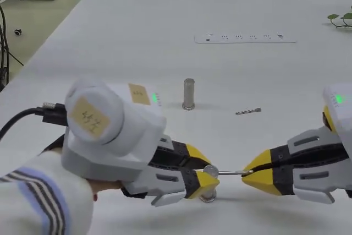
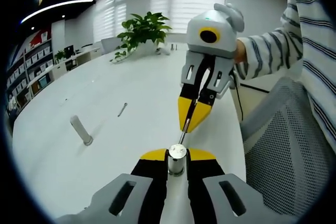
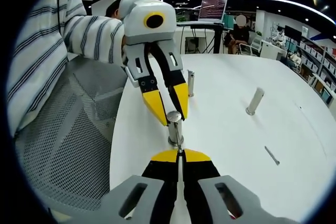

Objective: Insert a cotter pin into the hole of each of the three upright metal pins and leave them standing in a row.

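At the near edge of the white table [image 1: 137, 37], an insertion step is judged to be in hand; at left, the left gripper [image 1: 208, 170] is seen with its jaws closed narrowly on the nearest metal pin [image 1: 209, 191], which is held upright; a cotter pin [image 1: 231, 173], its tip at that pin's head, is pinched level in the fully closed jaws of the right gripper [image 1: 250, 173]; a straight push along the hole's axis is called for next; a second metal pin [image 1: 188, 93] and a spare cotter pin [image 1: 248, 111] are seen farther back.
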Demonstrator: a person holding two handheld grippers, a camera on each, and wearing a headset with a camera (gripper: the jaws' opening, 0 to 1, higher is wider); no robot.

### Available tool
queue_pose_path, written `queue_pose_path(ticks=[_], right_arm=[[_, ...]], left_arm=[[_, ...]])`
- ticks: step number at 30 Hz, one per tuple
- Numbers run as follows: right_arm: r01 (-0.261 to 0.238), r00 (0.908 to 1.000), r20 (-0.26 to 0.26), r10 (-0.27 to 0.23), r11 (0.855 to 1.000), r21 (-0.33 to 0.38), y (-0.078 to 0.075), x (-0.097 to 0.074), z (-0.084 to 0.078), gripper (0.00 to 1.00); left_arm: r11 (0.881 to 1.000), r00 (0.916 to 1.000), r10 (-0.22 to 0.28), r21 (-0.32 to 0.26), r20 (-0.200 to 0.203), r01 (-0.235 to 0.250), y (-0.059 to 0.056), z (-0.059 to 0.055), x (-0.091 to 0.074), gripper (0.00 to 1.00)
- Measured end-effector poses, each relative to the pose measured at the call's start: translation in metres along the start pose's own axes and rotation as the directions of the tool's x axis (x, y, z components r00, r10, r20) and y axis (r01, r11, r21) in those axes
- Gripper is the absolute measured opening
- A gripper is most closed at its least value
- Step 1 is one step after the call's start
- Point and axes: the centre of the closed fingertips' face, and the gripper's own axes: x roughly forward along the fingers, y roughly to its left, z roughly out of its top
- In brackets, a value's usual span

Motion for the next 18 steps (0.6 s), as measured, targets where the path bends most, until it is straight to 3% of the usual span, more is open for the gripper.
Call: queue_pose_path(ticks=[18], right_arm=[[-0.029,0.9994,-0.021,0.028,0.999,-0.032,0.002,0.012,0.004,0.00]], left_arm=[[1.000,1.0000,0.002,-0.028,0.003,-0.002,0.000,-0.001,0.002,0.09]])
